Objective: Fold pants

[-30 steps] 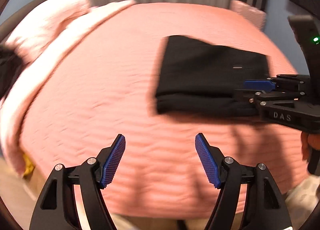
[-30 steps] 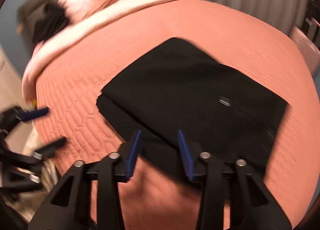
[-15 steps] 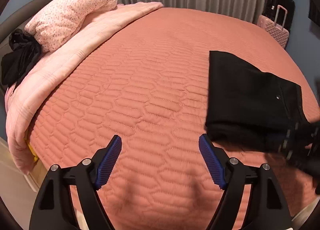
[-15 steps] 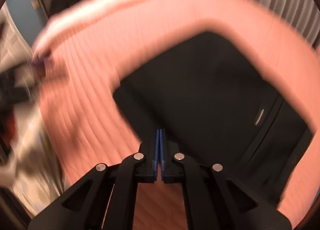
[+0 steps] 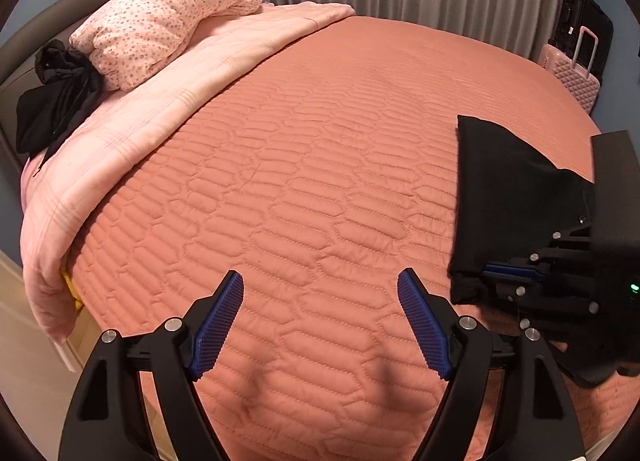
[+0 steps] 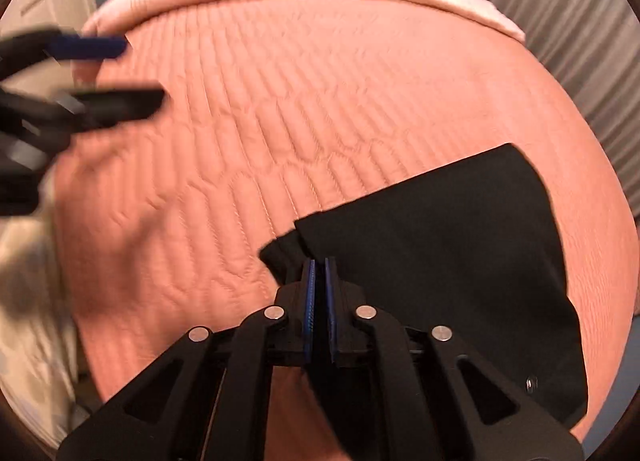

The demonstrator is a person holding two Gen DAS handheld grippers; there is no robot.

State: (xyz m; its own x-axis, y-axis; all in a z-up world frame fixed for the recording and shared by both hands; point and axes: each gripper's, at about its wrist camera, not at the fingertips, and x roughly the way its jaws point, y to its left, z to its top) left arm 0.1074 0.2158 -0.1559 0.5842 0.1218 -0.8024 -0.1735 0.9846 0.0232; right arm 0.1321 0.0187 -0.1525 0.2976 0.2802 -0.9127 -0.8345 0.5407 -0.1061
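Right gripper (image 6: 319,285) clamped on near edge of folded black pants (image 6: 448,245), 3 o'clock on coral quilt (image 5: 300,181). Left gripper (image 5: 320,325) spread wide, holding nothing, over bare quilt.

Ahead of the left tool (image 5: 320,325), jaws spread wide, the quilted bedspread (image 5: 304,165) lies bare and open to pass over. The folded black pants (image 5: 516,197) and the right tool (image 5: 508,273) clamped on their edge block the right side. A rolled duvet (image 5: 168,17), pink blanket (image 5: 132,129) and dark garment (image 5: 56,97) crowd the head end.
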